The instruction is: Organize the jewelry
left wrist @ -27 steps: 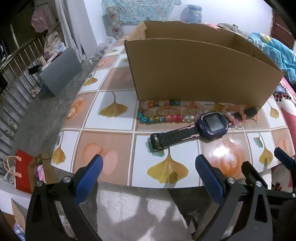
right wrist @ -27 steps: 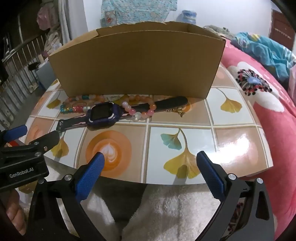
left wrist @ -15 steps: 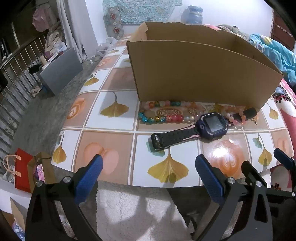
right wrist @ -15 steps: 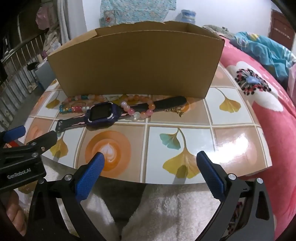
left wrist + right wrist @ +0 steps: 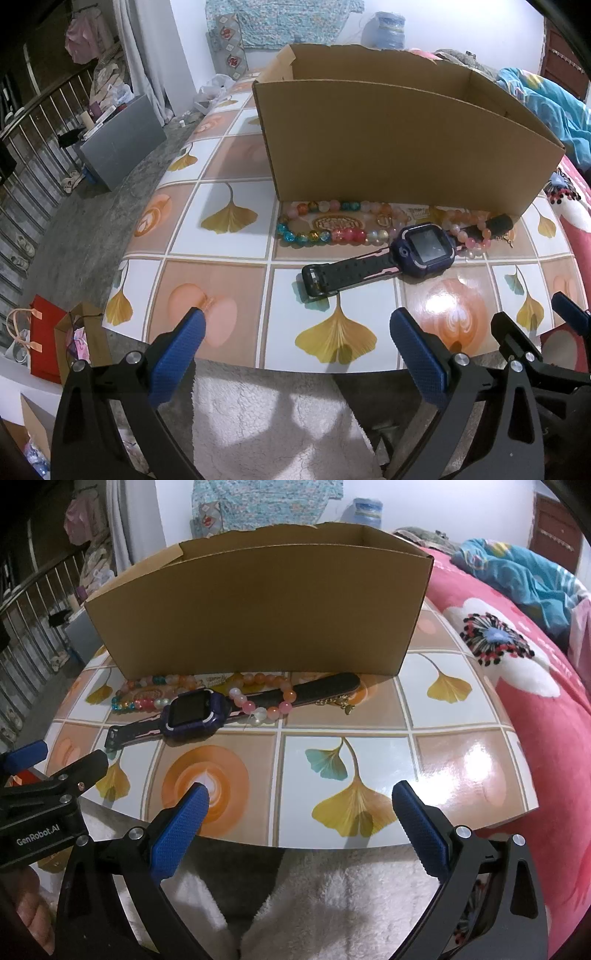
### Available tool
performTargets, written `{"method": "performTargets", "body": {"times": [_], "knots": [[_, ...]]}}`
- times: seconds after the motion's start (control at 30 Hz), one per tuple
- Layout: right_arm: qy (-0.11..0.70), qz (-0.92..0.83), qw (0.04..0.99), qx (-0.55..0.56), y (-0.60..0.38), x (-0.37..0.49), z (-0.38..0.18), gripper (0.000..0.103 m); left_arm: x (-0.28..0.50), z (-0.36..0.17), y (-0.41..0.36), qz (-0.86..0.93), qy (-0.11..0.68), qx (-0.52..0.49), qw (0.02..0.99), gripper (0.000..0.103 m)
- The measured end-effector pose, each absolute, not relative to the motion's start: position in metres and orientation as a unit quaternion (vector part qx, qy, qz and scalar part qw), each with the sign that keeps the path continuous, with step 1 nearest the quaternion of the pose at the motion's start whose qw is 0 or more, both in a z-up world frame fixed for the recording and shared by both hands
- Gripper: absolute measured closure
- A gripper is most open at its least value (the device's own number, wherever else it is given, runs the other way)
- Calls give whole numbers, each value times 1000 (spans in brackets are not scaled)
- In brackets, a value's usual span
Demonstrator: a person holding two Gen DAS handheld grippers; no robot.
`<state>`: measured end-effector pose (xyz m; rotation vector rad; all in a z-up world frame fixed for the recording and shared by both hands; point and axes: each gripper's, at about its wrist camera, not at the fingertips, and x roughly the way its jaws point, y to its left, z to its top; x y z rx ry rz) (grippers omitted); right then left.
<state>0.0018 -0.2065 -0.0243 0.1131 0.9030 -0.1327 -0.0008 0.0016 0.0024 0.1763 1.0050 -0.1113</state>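
Both grippers hover off the near edge of the glossy tiled table point(image 5: 221, 236), over white fleece: left gripper point(image 5: 295, 354) and right gripper point(image 5: 301, 825) each stand with jaws spread wide and nothing between the blue textured pads. Bare tabletop lies between the pads and the jewelry. A purple smartwatch point(image 5: 192, 712) lies flat, its black strap passing through a pink-orange bead bracelet point(image 5: 258, 698); a multicolored bead bracelet point(image 5: 325, 225) sits just beside it. All lie against the corrugated cardboard box point(image 5: 399, 147), whose floor is hidden.
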Motion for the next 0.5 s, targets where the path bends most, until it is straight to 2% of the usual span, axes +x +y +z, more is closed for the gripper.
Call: {"method": "performTargets", "body": {"times": [0.5], "knots": [[434, -66, 897, 52, -203, 1, -23, 8, -2, 2, 1, -53, 480, 85, 872, 5]]}}
